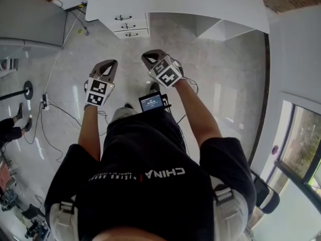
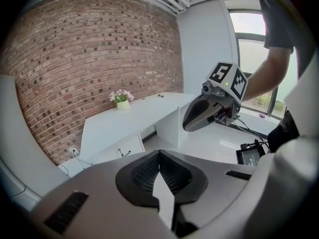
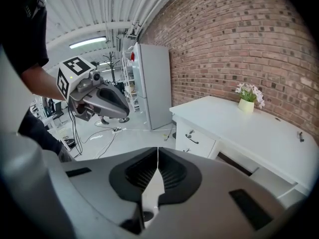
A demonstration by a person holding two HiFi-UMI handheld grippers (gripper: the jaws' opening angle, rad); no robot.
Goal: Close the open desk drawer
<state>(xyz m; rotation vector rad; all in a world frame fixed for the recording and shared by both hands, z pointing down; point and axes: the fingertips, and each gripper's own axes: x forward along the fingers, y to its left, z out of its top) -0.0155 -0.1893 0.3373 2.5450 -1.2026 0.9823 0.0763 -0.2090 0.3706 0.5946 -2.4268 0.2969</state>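
Desk drawers (image 1: 129, 25) well ahead — cables (image 3: 139, 129) on floor, grey cabinet (image 3: 152, 83) near desk (image 3: 254, 131)

Flowerpot (image 3: 245, 105) on desk (image 3: 259, 133); drawers (image 1: 130, 25) under desk's left end.

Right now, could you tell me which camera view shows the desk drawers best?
The head view: all three drawers show from above, each with its handle, nothing in front. The right gripper view shows them nearer, but only the upper handles, the rest hidden. The left gripper view shows little more than one handle.
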